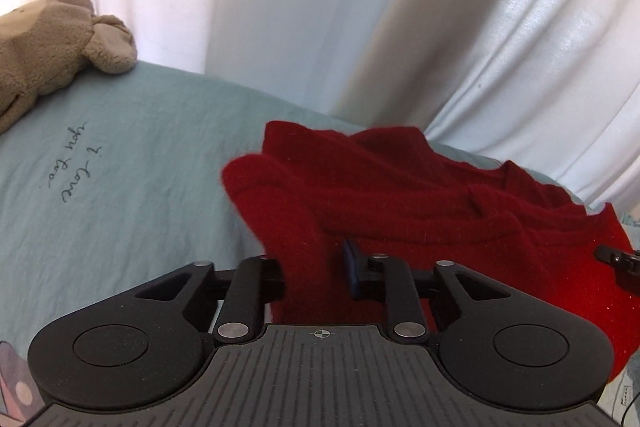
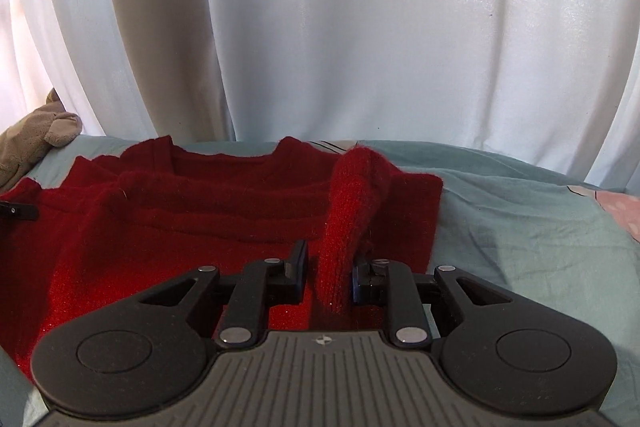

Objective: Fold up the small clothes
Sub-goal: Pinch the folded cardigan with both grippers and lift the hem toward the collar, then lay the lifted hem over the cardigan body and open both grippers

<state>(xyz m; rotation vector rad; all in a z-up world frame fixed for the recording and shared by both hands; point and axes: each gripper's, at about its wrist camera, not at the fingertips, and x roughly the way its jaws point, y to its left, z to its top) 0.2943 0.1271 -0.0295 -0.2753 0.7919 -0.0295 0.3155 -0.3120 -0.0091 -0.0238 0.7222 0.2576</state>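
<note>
A pale green bedsheet (image 1: 132, 163) is backed by white curtains (image 2: 340, 27), with a tan plush toy (image 1: 48, 47) lying at its far left edge. A red sweater (image 2: 180, 211) is spread on the sheet. One sleeve (image 1: 296, 227) is pinched between the partly closed jaws of the left gripper (image 1: 316, 277), and the other sleeve (image 2: 348, 215) is pinched likewise by the right gripper (image 2: 328, 277).
</note>
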